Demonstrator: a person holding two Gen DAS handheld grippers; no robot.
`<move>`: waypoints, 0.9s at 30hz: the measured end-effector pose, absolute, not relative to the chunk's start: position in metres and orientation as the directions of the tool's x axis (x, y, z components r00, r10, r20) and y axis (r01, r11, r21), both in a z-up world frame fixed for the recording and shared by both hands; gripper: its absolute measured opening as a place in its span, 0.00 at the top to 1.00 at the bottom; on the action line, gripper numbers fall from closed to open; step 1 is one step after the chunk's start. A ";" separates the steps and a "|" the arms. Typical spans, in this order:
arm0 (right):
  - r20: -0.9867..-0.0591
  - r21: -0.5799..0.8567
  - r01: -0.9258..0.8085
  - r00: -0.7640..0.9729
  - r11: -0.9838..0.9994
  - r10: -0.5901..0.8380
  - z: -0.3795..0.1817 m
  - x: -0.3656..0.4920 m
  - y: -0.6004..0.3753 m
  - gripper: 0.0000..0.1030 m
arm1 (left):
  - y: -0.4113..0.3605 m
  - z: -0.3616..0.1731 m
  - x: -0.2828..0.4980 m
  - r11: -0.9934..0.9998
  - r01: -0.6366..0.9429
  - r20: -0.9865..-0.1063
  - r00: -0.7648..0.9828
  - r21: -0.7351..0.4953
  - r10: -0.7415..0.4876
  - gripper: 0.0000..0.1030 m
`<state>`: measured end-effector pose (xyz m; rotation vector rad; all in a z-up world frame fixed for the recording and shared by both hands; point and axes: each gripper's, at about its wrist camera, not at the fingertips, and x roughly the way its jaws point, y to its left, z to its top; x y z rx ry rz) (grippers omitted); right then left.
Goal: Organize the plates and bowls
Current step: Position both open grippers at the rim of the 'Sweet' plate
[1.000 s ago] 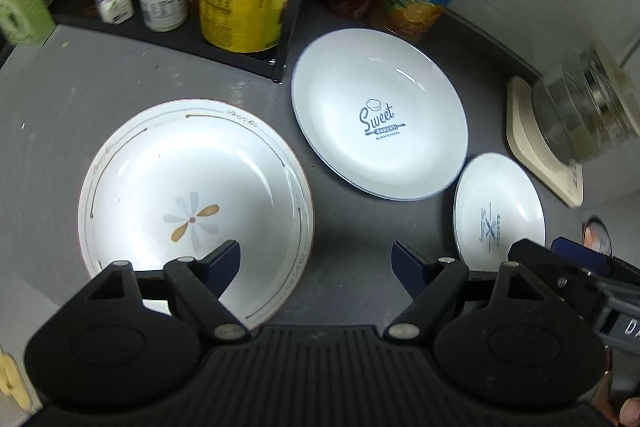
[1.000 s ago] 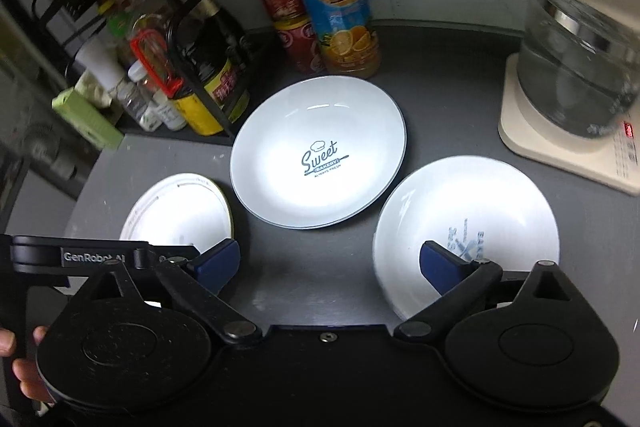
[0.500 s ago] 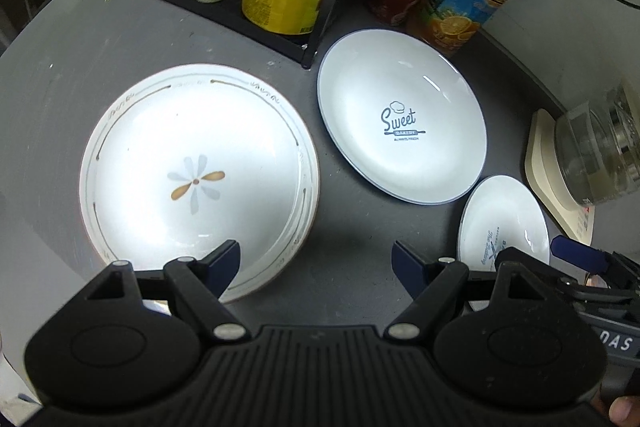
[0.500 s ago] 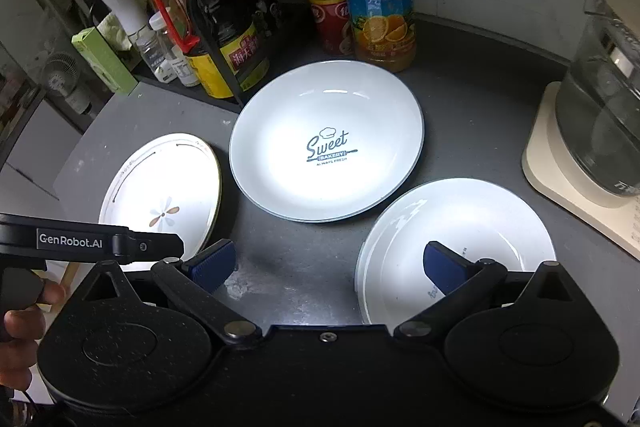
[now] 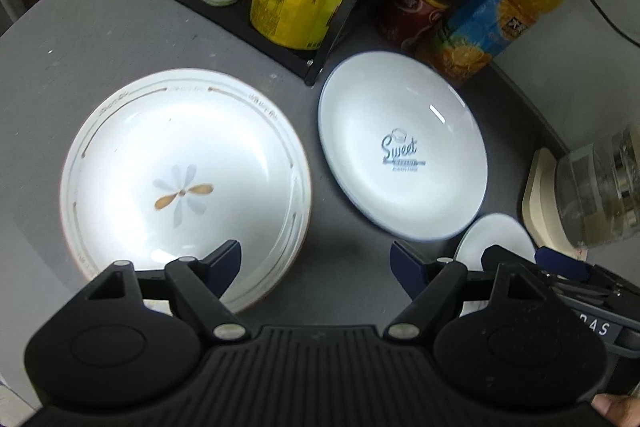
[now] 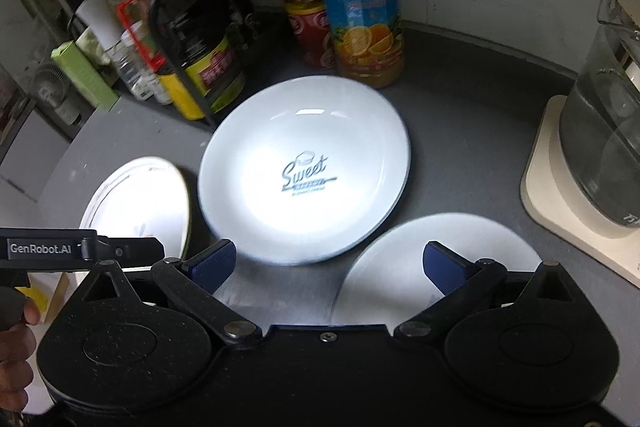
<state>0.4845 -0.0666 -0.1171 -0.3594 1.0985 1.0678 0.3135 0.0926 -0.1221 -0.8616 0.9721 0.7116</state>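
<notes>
Between the wide-open, empty left tongs (image 5: pixel 316 263) sits bare grey surface (image 5: pixel 100 39), the flower plate (image 5: pixel 184 183) now farther left. Right tongs (image 6: pixel 328 263), open and empty, have dropped nearer the small plate (image 6: pixel 400 259); bottles (image 6: pixel 360 7) behind.

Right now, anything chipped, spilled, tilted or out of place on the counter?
Nothing stands out. The flower plate, the Sweet plate and the small white plate lie flat and apart on the grey counter, no chips or spills visible. Both grippers hover open, holding nothing.
</notes>
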 end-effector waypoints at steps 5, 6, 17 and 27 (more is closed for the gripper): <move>-0.851 0.236 -0.823 0.081 0.516 0.519 -0.126 0.496 -0.060 0.13 | 0.104 -0.126 0.329 0.498 -0.811 -0.892 0.428 -0.307 0.146 0.29; -0.850 0.236 -0.821 0.085 0.520 0.520 -0.129 0.499 -0.059 0.15 | 0.107 -0.128 0.332 0.501 -0.808 -0.890 0.432 -0.310 0.147 0.31; -0.862 0.257 -0.761 0.098 0.596 0.497 -0.159 0.527 -0.044 0.42 | 0.142 -0.139 0.366 0.539 -0.781 -0.866 0.469 -0.317 0.170 0.56; -0.883 0.259 -0.728 0.088 0.634 0.462 -0.184 0.546 -0.023 0.58 | 0.166 -0.159 0.390 0.552 -0.781 -0.884 0.440 -0.292 0.154 0.68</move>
